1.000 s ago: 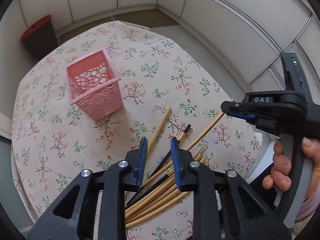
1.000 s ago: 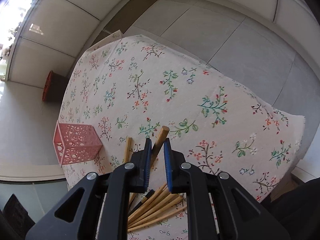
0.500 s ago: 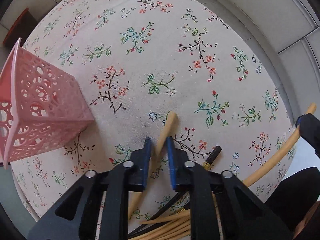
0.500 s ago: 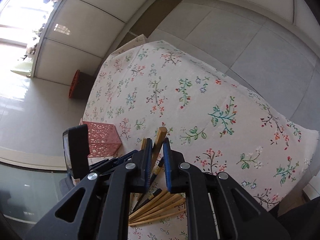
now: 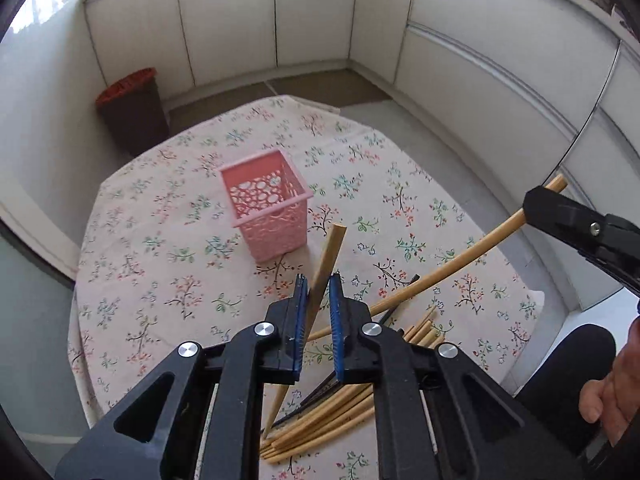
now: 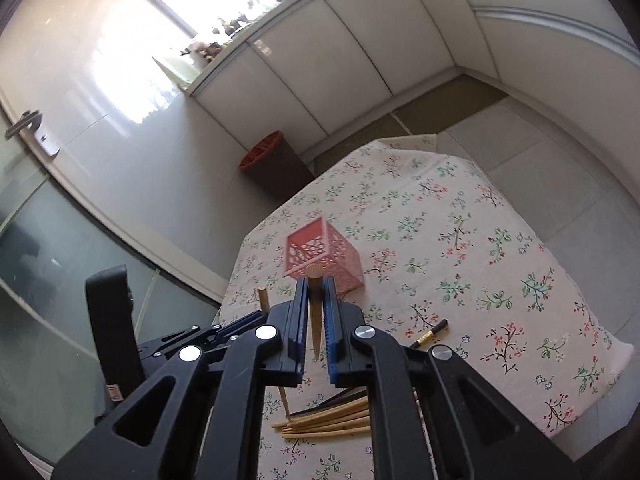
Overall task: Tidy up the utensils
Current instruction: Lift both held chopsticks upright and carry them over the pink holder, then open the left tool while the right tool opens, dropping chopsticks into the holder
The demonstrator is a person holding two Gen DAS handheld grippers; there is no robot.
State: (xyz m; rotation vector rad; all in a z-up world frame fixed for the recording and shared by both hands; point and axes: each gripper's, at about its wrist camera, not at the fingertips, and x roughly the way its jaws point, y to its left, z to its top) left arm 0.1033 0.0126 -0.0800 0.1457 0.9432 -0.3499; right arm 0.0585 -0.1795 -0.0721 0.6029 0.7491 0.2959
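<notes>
A pink perforated holder (image 5: pixel 269 210) stands upright on the floral tablecloth and shows in the right wrist view (image 6: pixel 324 254) too. My left gripper (image 5: pixel 319 285) is shut on a wooden chopstick (image 5: pixel 329 258), lifted above the table. My right gripper (image 6: pixel 316 286) is shut on another wooden chopstick (image 6: pixel 315 312); in the left wrist view that chopstick (image 5: pixel 460 260) juts from the right gripper at right. A pile of wooden and black chopsticks (image 5: pixel 340 412) lies on the cloth below both grippers, also in the right wrist view (image 6: pixel 332 420).
The round table (image 5: pixel 160 248) has a floral cloth; its edges drop off near and right. A dark bin with a red rim (image 5: pixel 134 112) stands on the floor beyond the table. White cabinet walls (image 5: pixel 280 20) surround the room.
My left gripper shut on a wooden chopstick and lifted it off the table. My right gripper rose with its chopstick. Both views now look at the pink holder from higher up.
</notes>
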